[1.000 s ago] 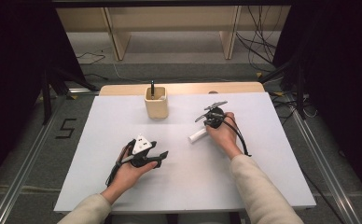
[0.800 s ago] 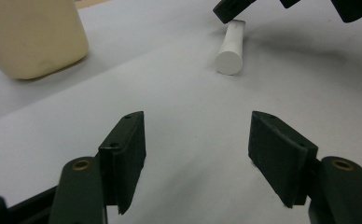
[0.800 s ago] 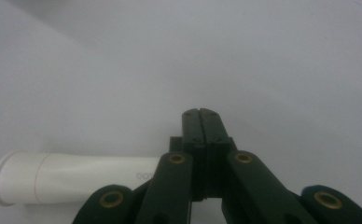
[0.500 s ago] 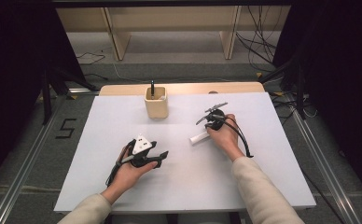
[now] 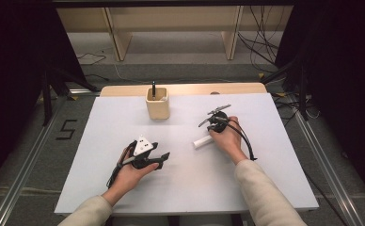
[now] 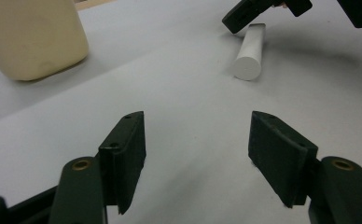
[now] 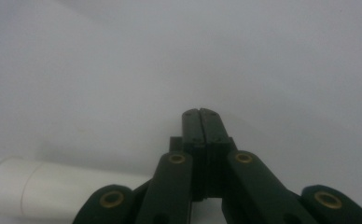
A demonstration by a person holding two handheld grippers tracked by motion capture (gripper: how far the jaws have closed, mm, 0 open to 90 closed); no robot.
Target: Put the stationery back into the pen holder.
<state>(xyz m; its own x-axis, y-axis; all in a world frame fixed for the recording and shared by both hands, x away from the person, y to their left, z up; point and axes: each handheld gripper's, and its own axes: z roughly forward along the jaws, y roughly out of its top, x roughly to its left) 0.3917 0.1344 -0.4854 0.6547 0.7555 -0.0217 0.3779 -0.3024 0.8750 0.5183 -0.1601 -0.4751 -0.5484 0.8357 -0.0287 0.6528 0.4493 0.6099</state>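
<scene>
On the white table (image 5: 265, 188), a short white cylinder (image 5: 201, 141) lies on its side just beside the right gripper (image 5: 208, 123), touching or nearly touching its body. That gripper's jaws are pressed together with nothing between them; in the right gripper view the closed tips (image 7: 201, 122) rest low over bare tabletop while the cylinder (image 7: 53, 189) lies off to the lower left, alongside the linkage and not in the grip. The left gripper (image 5: 164, 156) sits nearer the person's edge, well apart from the cylinder, its jaws spread wide and empty. In the left gripper view (image 6: 195, 140) nothing lies between the jaws and the cylinder (image 6: 250, 58), whose flat round end faces the camera; the right gripper (image 6: 244, 16) stands right at its far end. A pale wooden cup (image 5: 157, 103) stands upright near the table's far edge, away from both grippers, with a dark pen (image 5: 154, 88) sticking up from it. Behind the table are wooden shelf legs (image 5: 122, 40) and loose cables (image 5: 260, 42) on the floor.
</scene>
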